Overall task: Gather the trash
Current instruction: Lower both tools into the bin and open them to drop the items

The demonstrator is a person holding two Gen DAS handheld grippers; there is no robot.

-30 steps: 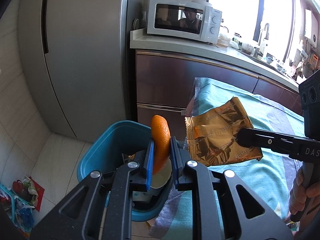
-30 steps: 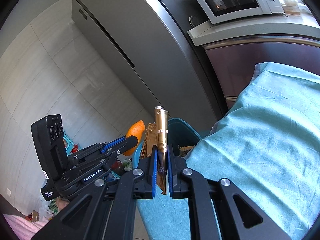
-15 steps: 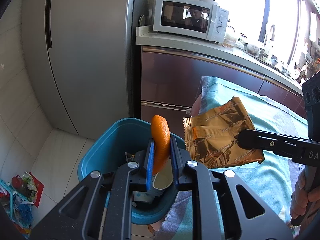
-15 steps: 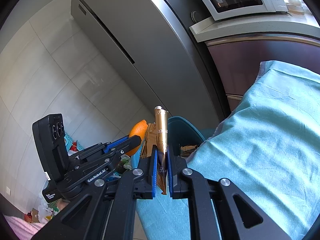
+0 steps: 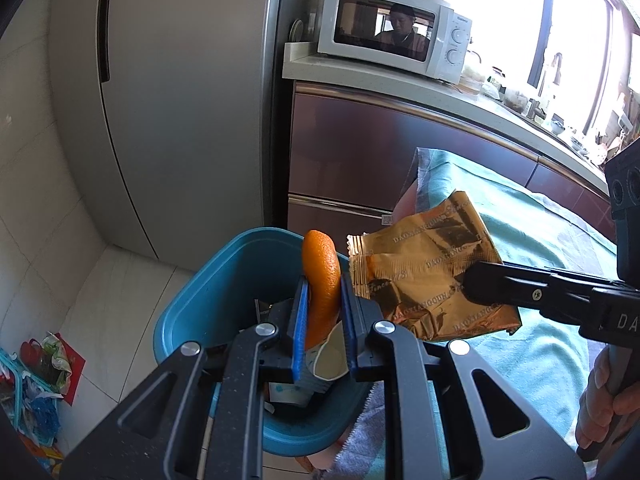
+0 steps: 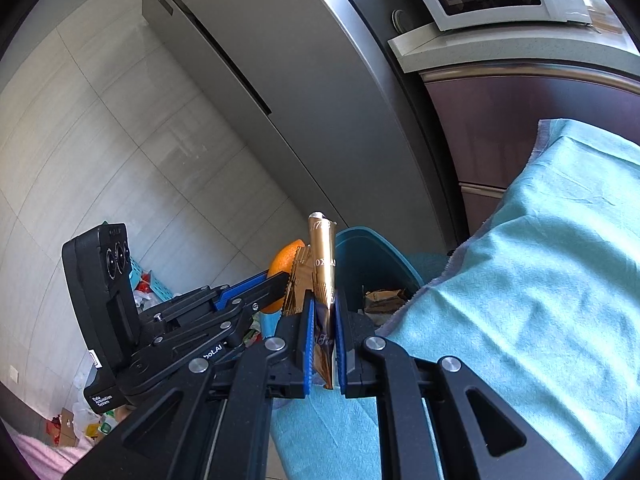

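Note:
My left gripper (image 5: 323, 292) is shut on a piece of orange peel (image 5: 320, 280), held over the open blue trash bin (image 5: 208, 292). The bin holds paper scraps and a cup. My right gripper (image 6: 322, 308) is shut on a crumpled gold snack wrapper (image 6: 322, 264), seen edge-on here. In the left wrist view that gold wrapper (image 5: 428, 276) hangs flat beside the peel, just right of the bin, pinched at its right side by the right gripper (image 5: 476, 282). The left gripper (image 6: 280, 286) with the orange peel (image 6: 286, 262) shows left of the wrapper.
A teal cloth (image 6: 540, 280) covers the table right of the bin (image 6: 372, 256). A grey fridge (image 5: 180, 100) and brown cabinets (image 5: 380, 152) with a microwave (image 5: 392, 28) stand behind. Loose rubbish and a basket (image 5: 36, 388) lie on the tiled floor at left. A hand (image 5: 604, 400) grips the right tool.
Both grippers have drifted a little toward the bin, so it sits more centrally under the peel. Peel and wrapper stay clamped as before.

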